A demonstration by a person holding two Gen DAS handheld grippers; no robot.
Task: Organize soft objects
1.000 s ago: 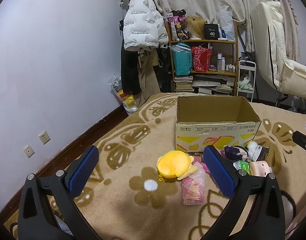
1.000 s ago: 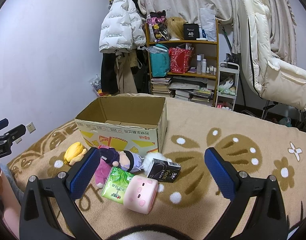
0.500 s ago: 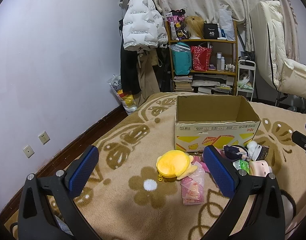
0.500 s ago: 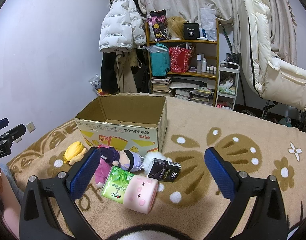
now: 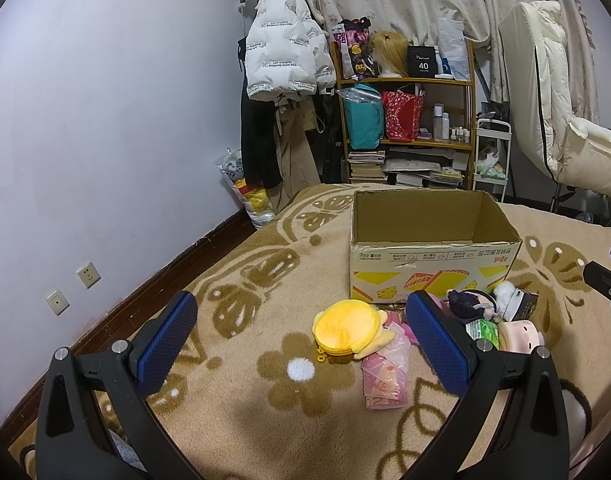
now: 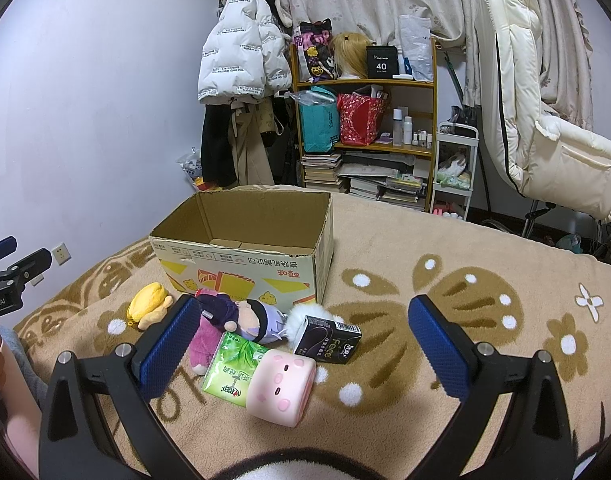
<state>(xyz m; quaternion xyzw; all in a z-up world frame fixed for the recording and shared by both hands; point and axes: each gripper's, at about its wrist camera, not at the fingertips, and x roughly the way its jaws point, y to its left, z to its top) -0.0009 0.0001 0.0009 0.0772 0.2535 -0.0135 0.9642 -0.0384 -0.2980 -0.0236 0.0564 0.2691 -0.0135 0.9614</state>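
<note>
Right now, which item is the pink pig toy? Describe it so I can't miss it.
Start at the open cardboard box on the beige blanket; a cluster of small items lies in front of it. The pink pig toy is the nearest one, overlapping the green tissue pack. It alone is a pale pink block with a small face.

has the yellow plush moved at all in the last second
No. In the left wrist view the yellow plush lies at the same spot before the cardboard box, beside the white flower dot on the blanket.

Pink plush partly hidden behind right gripper's pad.
</note>
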